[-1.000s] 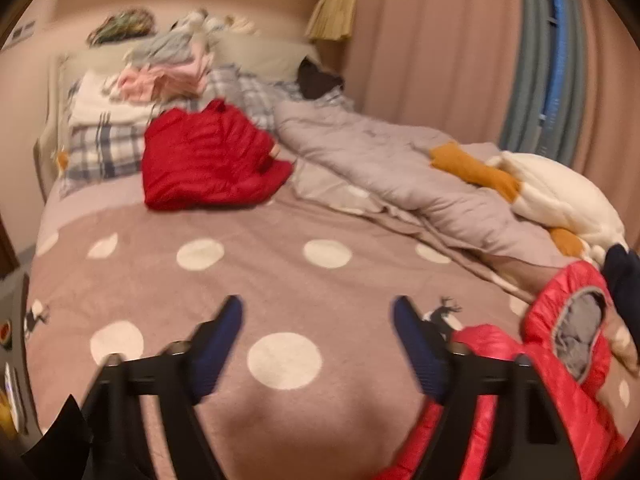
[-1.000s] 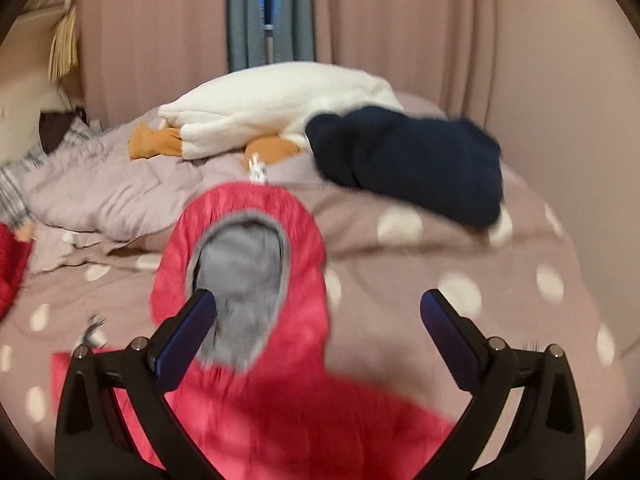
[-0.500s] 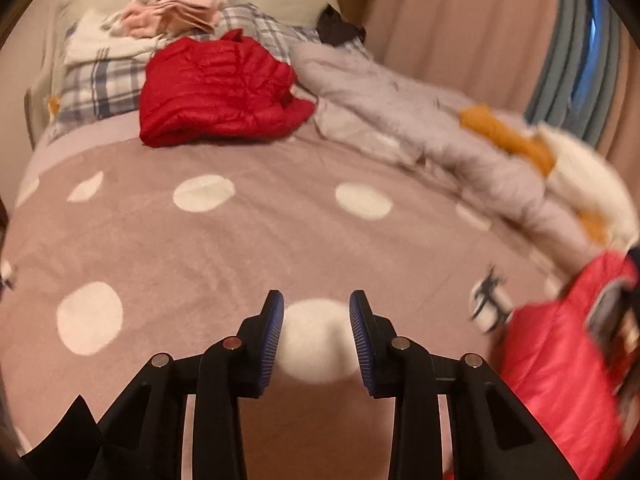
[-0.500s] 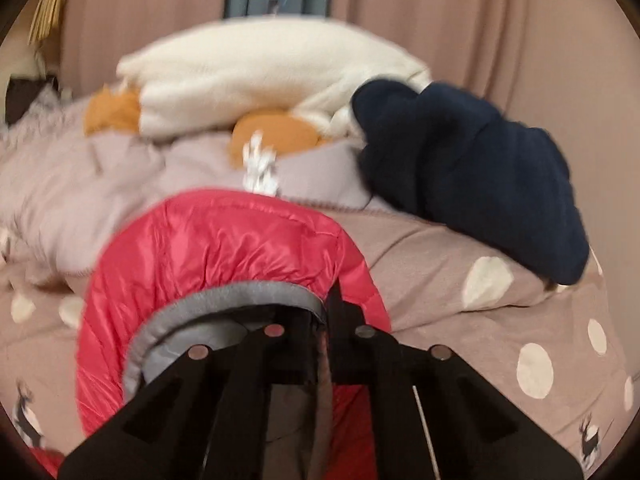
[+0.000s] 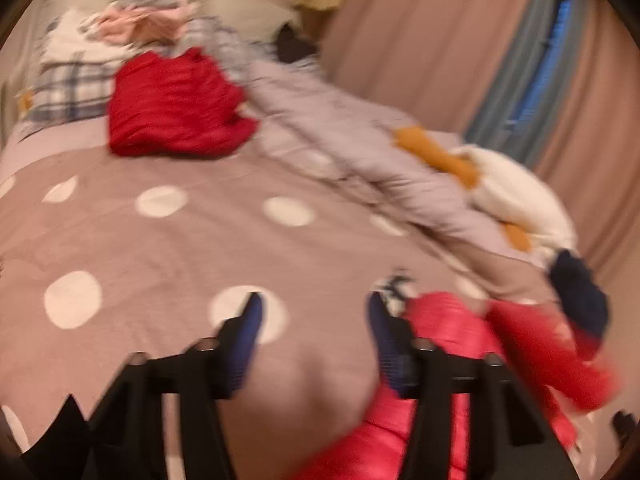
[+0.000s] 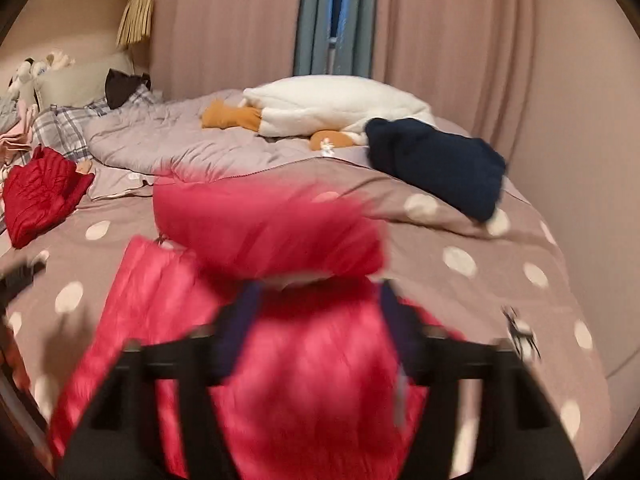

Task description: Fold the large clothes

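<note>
Pink puffer jacket (image 6: 256,320) lies on the near part of the bed (image 5: 160,248), hood end folded over onto the body in the right wrist view; quilted, shiny shell, puffy, looks down-filled. Judgement: light, very soft, slippery nylon, springs back when pressed, so folds will not crease, they need pressing flat and a hold on seams, hem or cuff rather than on mid-panel puff. Bed cover is mauve fleece with white dots, matte, enough friction that the jacket should stay put while folded. Grey duvet (image 6: 168,140) bunched along the far side, soft and rumpled. White plush goose (image 6: 336,108) with orange feet lies on it, touching a dark navy knit garment (image 6: 436,164) near the bed's right edge. Red puffer jacket (image 5: 172,108), already bundled, sits near the plaid pillows (image 5: 68,88); same quilted fabric. Left gripper (image 5: 312,344): fingers spread open, holding nothing, hovering over bare cover just left of the pink jacket. Right gripper (image 6: 316,328): fingers apart with pink fabric between and under them; heavy blur, looks open rather than clamped, contact cannot be told. Next grab, as I'd judge it: one gripper on each bottom hem corner or the side seams, pinch deep since the shell slides.
</note>
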### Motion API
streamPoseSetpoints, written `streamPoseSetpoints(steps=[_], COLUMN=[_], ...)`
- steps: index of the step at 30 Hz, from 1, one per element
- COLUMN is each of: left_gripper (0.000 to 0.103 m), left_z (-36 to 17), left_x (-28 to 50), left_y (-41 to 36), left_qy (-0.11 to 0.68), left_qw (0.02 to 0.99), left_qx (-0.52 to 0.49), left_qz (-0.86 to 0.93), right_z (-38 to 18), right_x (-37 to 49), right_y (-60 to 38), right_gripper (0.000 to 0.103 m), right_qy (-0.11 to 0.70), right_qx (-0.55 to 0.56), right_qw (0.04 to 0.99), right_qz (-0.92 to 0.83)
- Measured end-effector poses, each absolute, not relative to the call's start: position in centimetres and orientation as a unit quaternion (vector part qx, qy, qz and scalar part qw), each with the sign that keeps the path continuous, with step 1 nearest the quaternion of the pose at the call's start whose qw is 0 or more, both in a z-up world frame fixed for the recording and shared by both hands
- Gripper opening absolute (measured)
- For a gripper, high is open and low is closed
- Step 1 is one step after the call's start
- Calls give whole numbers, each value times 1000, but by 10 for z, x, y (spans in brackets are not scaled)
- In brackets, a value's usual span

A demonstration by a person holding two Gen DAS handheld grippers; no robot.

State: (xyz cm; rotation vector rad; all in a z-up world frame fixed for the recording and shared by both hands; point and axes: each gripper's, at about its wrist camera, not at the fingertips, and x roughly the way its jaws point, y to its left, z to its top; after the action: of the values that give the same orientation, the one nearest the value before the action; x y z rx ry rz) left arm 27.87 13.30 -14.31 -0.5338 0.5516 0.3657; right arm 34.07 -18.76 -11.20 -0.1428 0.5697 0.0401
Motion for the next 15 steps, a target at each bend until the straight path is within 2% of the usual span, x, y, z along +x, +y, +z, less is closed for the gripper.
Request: streamPoseSetpoints(steps=[1,2,5,9,11,12,13,14,15], left_gripper=[76,80,83,84,81,63,34,27,23], left_z=[-139,-136,-139,-185,-209,-218,-222,-222,-220], left_x=[279,281,305,368,398,413,422,425,421], left_y=[125,117,92,53,31,15,3,-6,-12], left_qy=[262,264,298,406,447,459,466,476,474], left_qw=[916,919,909,821,778,774,784,799,814], left_qx=[-259,-259,-290,-385,-417,-407,-380,-343,-315], left_qz=[158,140,38,-113,-146,-159,-153,-130,-118], right_z=[-111,-110,-108,-142,-176,-193,-206,-217,-225], right_x=[329,324,330,367,396,411,417,425,427], right_y=[-194,-201,-229,-237,-226,-221,-213,-209,-208], right_gripper=[83,83,95,93,83,60,17,8,9], right_qy=[280,282,281,328,371,388,403,421,428], right_qx=[-66,-52,46,174,232,250,259,269,280], right_qw=[957,958,958,927,897,884,874,863,856], right_qz=[24,24,23,46,59,77,84,81,76])
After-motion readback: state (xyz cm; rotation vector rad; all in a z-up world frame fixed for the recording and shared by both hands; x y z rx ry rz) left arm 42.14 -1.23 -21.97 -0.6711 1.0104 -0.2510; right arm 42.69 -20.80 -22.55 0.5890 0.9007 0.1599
